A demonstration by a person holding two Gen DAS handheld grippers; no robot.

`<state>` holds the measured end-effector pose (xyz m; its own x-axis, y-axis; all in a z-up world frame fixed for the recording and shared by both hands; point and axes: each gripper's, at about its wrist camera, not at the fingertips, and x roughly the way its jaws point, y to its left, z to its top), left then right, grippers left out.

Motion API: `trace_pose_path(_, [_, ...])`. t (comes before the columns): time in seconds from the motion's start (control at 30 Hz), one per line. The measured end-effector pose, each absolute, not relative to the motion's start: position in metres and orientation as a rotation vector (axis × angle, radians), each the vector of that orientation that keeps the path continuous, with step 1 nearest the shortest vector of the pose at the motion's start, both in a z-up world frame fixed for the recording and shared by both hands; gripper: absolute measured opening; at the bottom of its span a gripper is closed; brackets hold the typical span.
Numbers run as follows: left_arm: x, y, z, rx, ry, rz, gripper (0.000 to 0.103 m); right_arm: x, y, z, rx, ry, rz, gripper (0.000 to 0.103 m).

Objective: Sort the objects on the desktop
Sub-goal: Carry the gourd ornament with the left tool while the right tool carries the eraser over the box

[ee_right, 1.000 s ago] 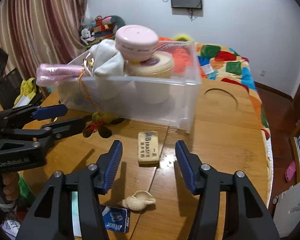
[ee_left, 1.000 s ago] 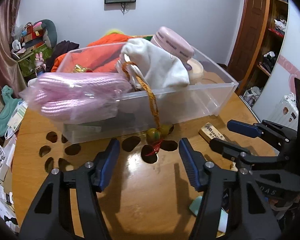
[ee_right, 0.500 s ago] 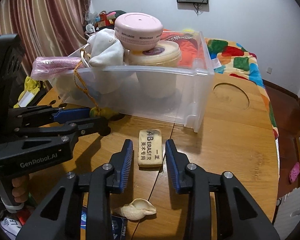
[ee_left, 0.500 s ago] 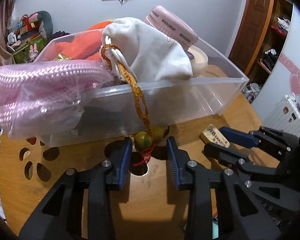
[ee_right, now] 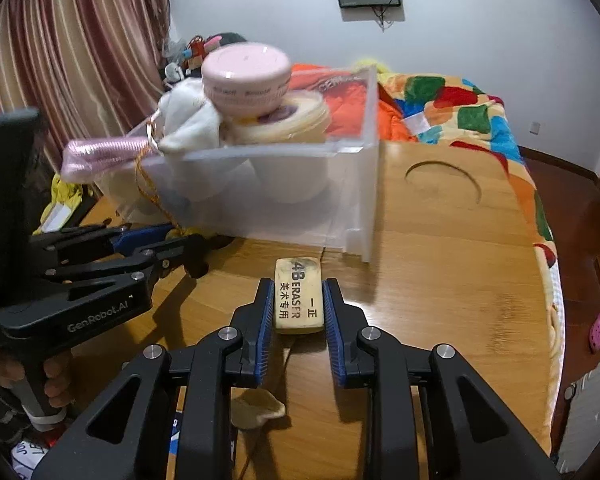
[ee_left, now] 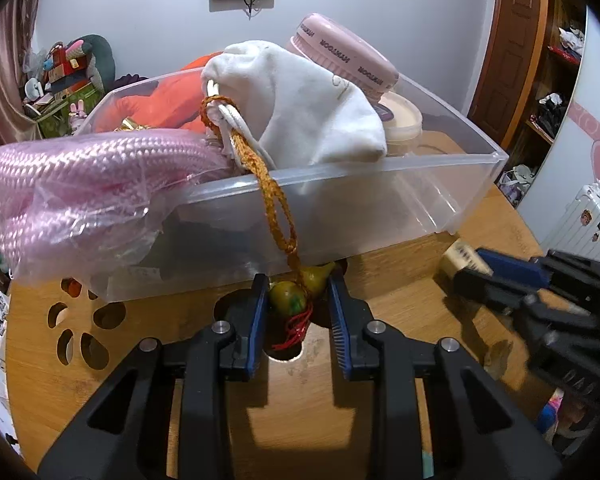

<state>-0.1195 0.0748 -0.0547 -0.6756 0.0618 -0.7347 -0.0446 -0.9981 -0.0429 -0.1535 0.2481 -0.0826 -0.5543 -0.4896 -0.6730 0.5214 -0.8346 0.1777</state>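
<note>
A clear plastic bin (ee_left: 452,184) stands on the wooden table, holding a white pouch (ee_left: 308,108), a pink rope bundle (ee_left: 79,176), a pink round case (ee_left: 340,56) and a cream jar (ee_left: 400,120). A gold cord (ee_left: 275,208) hangs over its front wall with green-yellow gourd charms (ee_left: 295,292) at the table. My left gripper (ee_left: 297,292) has its jaws closed in on both sides of the charms. My right gripper (ee_right: 297,296) is shut on a cream eraser (ee_right: 299,294) lying on the table; the bin (ee_right: 356,184) is just beyond.
A seashell (ee_right: 255,410) and a blue packet (ee_right: 175,432) lie on the table under my right gripper. The table has flower-shaped cut-outs (ee_left: 75,328) at the left and a round groove (ee_right: 444,184) at the right. A bed with a colourful quilt (ee_right: 460,108) is behind.
Both grippers moved forward and closed. The left jaws came in around the gourd charms; the right jaws closed onto the eraser.
</note>
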Motion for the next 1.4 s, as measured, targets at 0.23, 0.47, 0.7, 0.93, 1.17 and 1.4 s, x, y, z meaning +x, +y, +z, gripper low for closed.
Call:
trace_pose_path(0.23, [-0.105,0.072,-0.047,-1.211,-0.087,2.799,0.029,-0.147,0.266,-0.064,0.951,0.0,-2.397,0.022])
trace_pose_path(0.47, [-0.09,0.066,-0.024,-1.134,-0.13,2.797,0.029,-0.138,0.277,-0.048,0.909,-0.029,-2.434,0.022])
trace_pose_path(0.7, [-0.079,0.053,0.003,-1.043,-0.135,2.85,0.029,-0.134,0.287,-0.036,0.88,-0.063,-2.458,0.022])
trace_pose_path(0.93, [-0.08,0.03,0.028,-0.973,-0.166,2.879,0.029,-0.132,0.293,-0.024,0.847,-0.07,-2.476,0.022])
trace_pose_path(1.17, [-0.088,0.025,0.042,-0.911,-0.109,2.92,0.029,-0.136,0.286,-0.015,0.813,-0.047,-2.476,0.022])
trace_pose_path(1.4, [-0.111,0.005,0.042,-0.93,-0.097,2.956,0.029,-0.155,0.27,-0.007,0.793,-0.02,-2.456,0.022])
